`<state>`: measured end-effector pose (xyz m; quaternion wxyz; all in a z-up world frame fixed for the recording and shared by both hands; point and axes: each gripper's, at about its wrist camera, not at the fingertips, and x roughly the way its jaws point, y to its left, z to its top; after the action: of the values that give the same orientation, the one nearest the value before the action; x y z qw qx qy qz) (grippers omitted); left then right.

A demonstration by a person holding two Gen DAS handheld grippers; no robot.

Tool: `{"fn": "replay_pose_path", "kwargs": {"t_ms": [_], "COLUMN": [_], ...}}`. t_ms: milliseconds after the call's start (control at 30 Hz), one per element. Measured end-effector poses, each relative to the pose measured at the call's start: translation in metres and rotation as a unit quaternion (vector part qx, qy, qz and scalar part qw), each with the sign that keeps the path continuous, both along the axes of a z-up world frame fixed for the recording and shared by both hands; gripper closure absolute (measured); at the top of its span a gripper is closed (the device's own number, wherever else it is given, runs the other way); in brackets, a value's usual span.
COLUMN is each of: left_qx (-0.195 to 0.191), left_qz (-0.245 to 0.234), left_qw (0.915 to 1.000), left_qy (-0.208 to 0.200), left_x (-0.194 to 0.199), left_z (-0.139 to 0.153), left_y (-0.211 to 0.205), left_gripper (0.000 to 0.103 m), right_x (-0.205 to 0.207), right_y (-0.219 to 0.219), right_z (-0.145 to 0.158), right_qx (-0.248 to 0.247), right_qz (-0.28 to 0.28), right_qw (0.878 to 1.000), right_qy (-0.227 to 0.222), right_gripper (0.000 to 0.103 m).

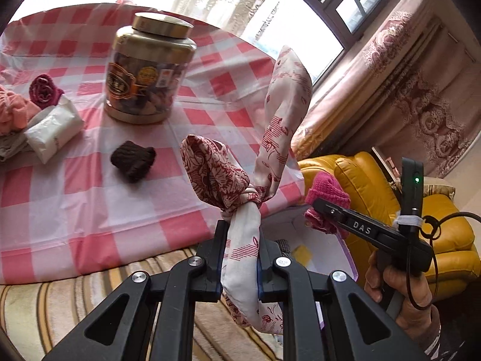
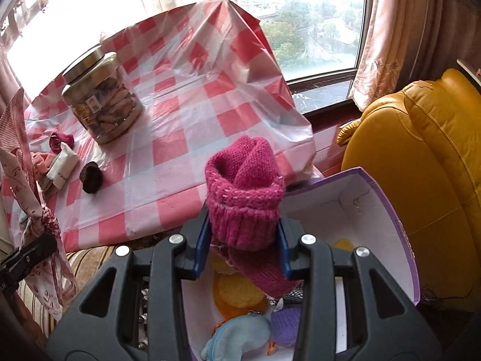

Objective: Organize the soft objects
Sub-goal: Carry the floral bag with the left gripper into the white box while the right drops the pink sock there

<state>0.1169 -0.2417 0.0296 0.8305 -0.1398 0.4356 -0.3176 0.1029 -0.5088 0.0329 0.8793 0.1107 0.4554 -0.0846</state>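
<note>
My left gripper (image 1: 240,258) is shut on a knotted red-and-white patterned scarf (image 1: 240,177), held up in front of the table's near edge; the scarf also shows at the left of the right wrist view (image 2: 45,219). My right gripper (image 2: 243,240) is shut on a rolled pink knitted sock (image 2: 243,186), held above an open white box with purple rim (image 2: 390,210). The box holds a yellow knit piece (image 2: 237,294), a blue plush toy (image 2: 237,334) and a purple knit piece (image 2: 285,322). A dark brown rolled sock (image 1: 133,159) lies on the checked tablecloth (image 1: 60,204).
A gold-lidded jar of snacks (image 1: 144,69) stands on the table. A dark red roll (image 1: 43,90), a white packet (image 1: 54,129) and pink cloth (image 1: 13,111) lie at the table's left. A yellow leather armchair (image 2: 421,156) stands right of the box. A striped cushion (image 1: 45,310) lies below the table edge.
</note>
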Motion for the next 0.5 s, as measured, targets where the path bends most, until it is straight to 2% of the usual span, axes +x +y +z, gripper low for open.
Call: {"fn": "replay_pose_path", "kwargs": {"t_ms": [300, 400, 433, 467, 500], "left_qx": [0.001, 0.002, 0.004, 0.008, 0.012], "left_qz": [-0.083, -0.106, -0.117, -0.121, -0.116], "left_qw": [0.9965, 0.9943, 0.993, 0.9923, 0.9928], "left_qy": [0.009, 0.013, 0.019, 0.024, 0.025], "left_x": [-0.015, -0.019, -0.02, -0.021, -0.021], "left_z": [-0.004, -0.005, -0.007, -0.008, -0.01], "left_y": [-0.059, -0.072, -0.078, -0.08, -0.08], "left_gripper": [0.087, 0.083, 0.071, 0.053, 0.045], "right_x": [-0.007, -0.008, -0.008, -0.009, -0.009], "right_y": [-0.031, -0.034, -0.035, -0.035, -0.035], "right_z": [0.002, 0.002, 0.002, 0.003, 0.003], "right_qx": [-0.001, -0.002, -0.002, -0.002, -0.002], "right_qz": [-0.031, -0.035, -0.035, -0.035, -0.035], "right_qw": [0.999, 0.999, 0.999, 0.999, 0.999], "right_qy": [-0.005, -0.008, -0.009, -0.011, -0.012], "right_gripper": [0.06, 0.057, 0.053, 0.05, 0.048]}}
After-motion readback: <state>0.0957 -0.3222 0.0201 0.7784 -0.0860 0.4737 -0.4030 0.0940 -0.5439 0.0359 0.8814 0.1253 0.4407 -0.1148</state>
